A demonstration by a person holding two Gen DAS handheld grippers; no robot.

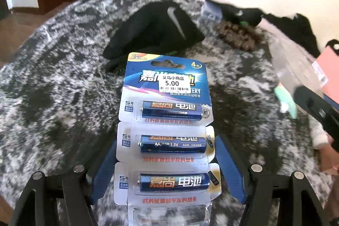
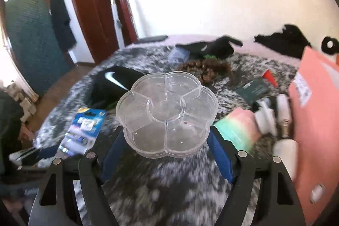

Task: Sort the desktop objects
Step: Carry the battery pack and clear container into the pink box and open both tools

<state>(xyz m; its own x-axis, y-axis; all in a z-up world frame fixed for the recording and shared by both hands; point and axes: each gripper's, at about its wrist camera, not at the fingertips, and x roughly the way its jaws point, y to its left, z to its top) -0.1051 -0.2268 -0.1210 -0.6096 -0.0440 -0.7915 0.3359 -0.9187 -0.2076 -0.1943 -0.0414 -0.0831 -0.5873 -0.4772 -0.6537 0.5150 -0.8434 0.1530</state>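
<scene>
A blue blister card of AA batteries (image 1: 167,120) with a white price sticker stands upright between my left gripper's (image 1: 165,141) blue fingers, which press on its two side edges. It is held above the mottled grey cloth (image 1: 53,88). The same card (image 2: 84,128) shows blurred at lower left in the right wrist view. My right gripper (image 2: 166,130) is shut on a clear flower-shaped compartment box (image 2: 167,111), its blue fingertips (image 2: 118,137) against the box's sides. The box is lifted off the cloth and its compartments look empty.
On the cloth lie a black sock with a white swoosh (image 2: 112,82), a brown bead string (image 2: 203,69), a small clear case (image 2: 178,54), a dark green packet (image 2: 254,90), white bulbs (image 2: 284,107) and a pastel block (image 2: 239,128). A pink box (image 2: 313,120) stands at right.
</scene>
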